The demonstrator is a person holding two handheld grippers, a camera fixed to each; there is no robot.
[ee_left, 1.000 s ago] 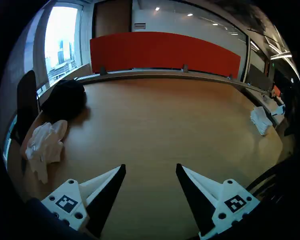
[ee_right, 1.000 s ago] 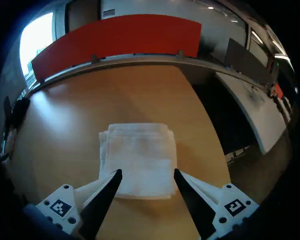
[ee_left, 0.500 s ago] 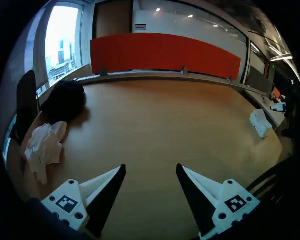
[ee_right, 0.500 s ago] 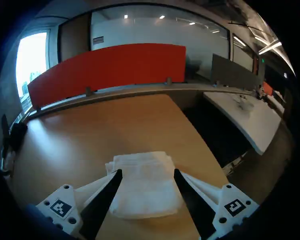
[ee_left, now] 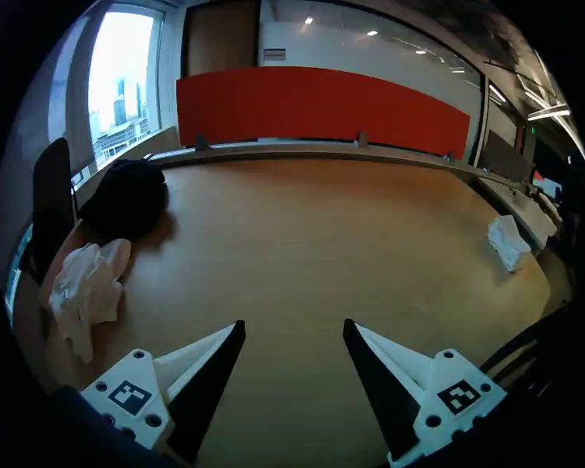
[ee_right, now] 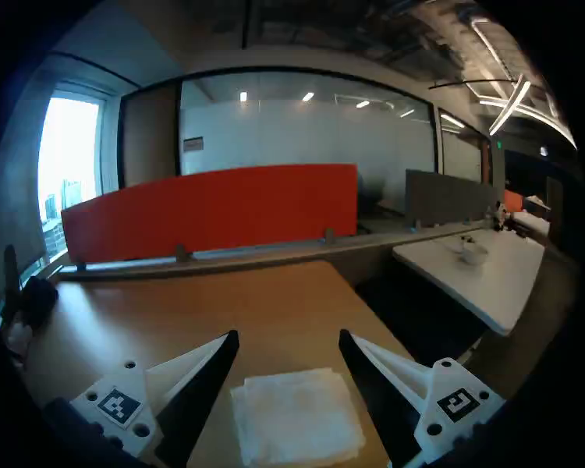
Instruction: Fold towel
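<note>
A folded white towel (ee_right: 299,417) lies flat on the wooden table (ee_right: 214,312), low between the fingers of my right gripper (ee_right: 288,343), which is open and above it without touching. In the left gripper view the same folded towel (ee_left: 508,242) sits small near the table's far right edge. My left gripper (ee_left: 294,331) is open over bare wood (ee_left: 308,234) with nothing between its fingers. A crumpled white cloth (ee_left: 86,290) lies at the table's left edge.
A black bag (ee_left: 127,195) rests at the left beside the crumpled cloth, with a dark chair (ee_left: 51,203) behind it. A red divider panel (ee_left: 316,101) runs along the table's far edge. A white desk (ee_right: 480,277) stands off to the right across a gap.
My right gripper has tilted upward and drawn back, so the folded towel slid from the middle of its view to the bottom. The left gripper has stayed nearly still.
</note>
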